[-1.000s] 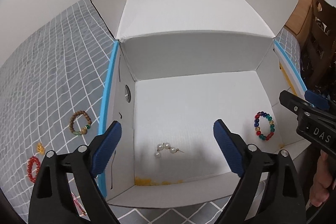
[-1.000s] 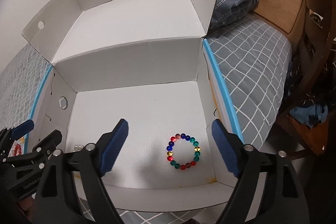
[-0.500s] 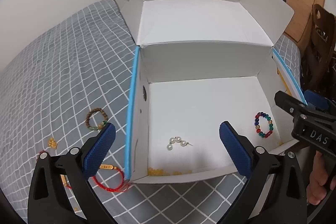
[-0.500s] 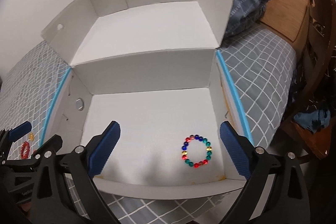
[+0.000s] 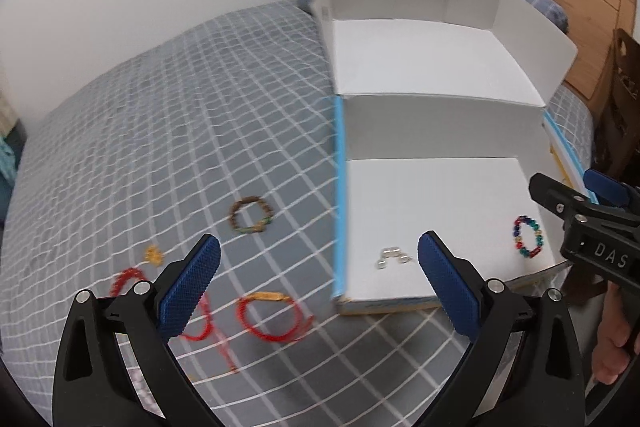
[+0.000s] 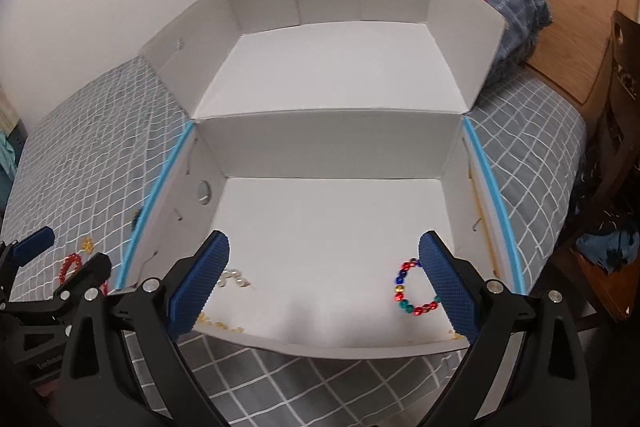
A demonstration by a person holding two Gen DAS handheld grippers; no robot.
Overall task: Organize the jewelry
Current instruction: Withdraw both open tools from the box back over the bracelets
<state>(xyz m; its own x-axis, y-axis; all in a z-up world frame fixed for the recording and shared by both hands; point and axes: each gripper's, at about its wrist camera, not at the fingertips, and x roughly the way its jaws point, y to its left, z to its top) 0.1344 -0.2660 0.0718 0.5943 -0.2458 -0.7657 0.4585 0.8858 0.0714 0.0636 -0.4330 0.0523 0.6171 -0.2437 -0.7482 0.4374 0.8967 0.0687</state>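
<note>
Jewelry is split between two spots: a pearl piece (image 5: 393, 257) and a multicolored bead bracelet (image 5: 528, 237) are lying on the near floor of the open white box (image 6: 332, 147), pearls left, beads right. Out on the gray checked bedspread (image 5: 160, 131), left of the box, a brown bead bracelet (image 5: 250, 215) and red cord bracelets (image 5: 272, 319) are scattered. The left gripper (image 5: 319, 291) and the right gripper (image 6: 324, 285) are both spread wide, nothing clamped
</note>
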